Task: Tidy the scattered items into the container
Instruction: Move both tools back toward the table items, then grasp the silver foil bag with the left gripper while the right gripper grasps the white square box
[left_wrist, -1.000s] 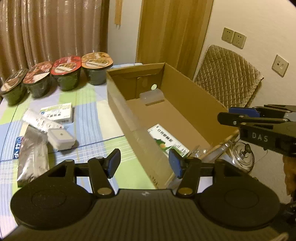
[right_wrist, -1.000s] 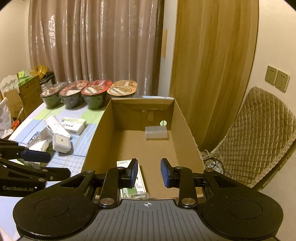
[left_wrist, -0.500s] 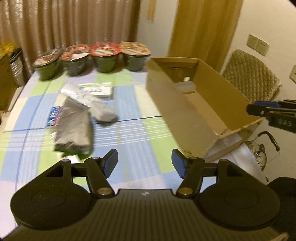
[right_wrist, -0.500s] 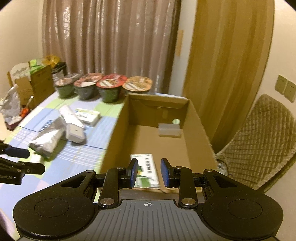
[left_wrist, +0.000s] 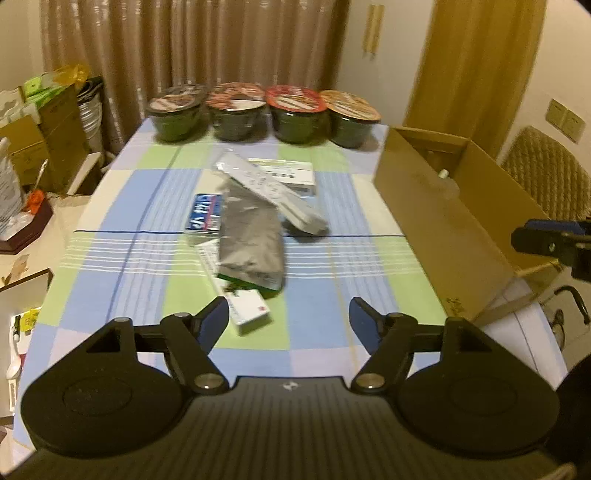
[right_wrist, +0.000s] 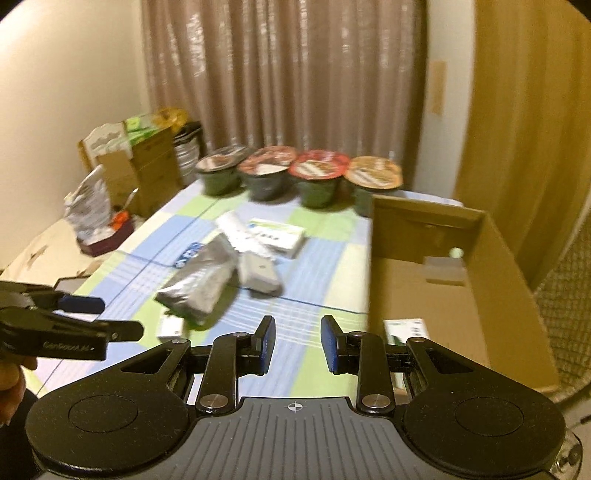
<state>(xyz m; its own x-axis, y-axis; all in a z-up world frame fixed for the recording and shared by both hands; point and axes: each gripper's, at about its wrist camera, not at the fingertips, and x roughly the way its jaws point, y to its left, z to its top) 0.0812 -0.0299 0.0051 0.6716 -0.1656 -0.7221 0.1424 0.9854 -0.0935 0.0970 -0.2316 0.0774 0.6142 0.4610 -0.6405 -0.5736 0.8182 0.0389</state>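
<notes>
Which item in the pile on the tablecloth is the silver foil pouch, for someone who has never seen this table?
Start at the open cardboard box on the right of the checked table, then look left to the heap of packets mid-table. The silver foil pouch lies on top, running lengthwise toward the camera. It is the only crinkled, shiny grey bag; its neighbours are a blue-and-white box and a flat grey remote-like device.

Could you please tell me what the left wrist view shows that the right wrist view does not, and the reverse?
Only the left wrist view shows the small white carton with a red mark in full, lying nearest the open left gripper.

Only the right wrist view shows the brown cardboard box's floor, with a green-and-white carton and a translucent plastic tub inside.

Both show the crinkled silver foil pouch and four lidded dark noodle bowls.
</notes>
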